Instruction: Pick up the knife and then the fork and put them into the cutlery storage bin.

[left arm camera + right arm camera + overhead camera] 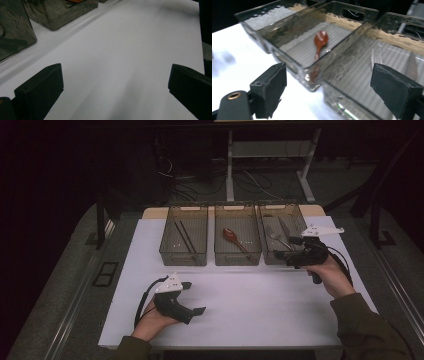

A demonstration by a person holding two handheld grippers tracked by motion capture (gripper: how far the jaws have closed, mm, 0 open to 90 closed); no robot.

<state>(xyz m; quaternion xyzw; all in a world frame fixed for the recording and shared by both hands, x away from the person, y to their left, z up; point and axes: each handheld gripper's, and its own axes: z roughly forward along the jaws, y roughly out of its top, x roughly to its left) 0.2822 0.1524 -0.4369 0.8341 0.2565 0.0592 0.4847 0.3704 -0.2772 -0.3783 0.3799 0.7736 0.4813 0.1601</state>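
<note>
A red-brown spoon [320,42] lies in a smoky-grey see-through bin [287,53] on the white table [250,295].

**Smoky plastic, matt black, bare white**

The three bins [237,251] look like smoky, see-through plastic, glossy, with ribbed floors and faint wavy reflections in their walls. The spoon [319,42] in the middle bin is reddish brown with a smooth, shiny bowl; whether wood or plastic cannot be told. The fork [274,237] and knife [285,226] in the right-hand bin have a dull grey metal sheen. The chopsticks [185,236] are dark and slim, their finish too small to judge. The tabletop [250,305] is a smooth, matt white sheet. The right gripper [329,90] carries matt black pads, soft-looking like foam or rubber; the left gripper [115,92] has hard-edged matt black blocks. A brass-coloured metal ring sits in the right gripper's black plastic arm. The sleeve [370,330] is dull olive cloth.
</note>
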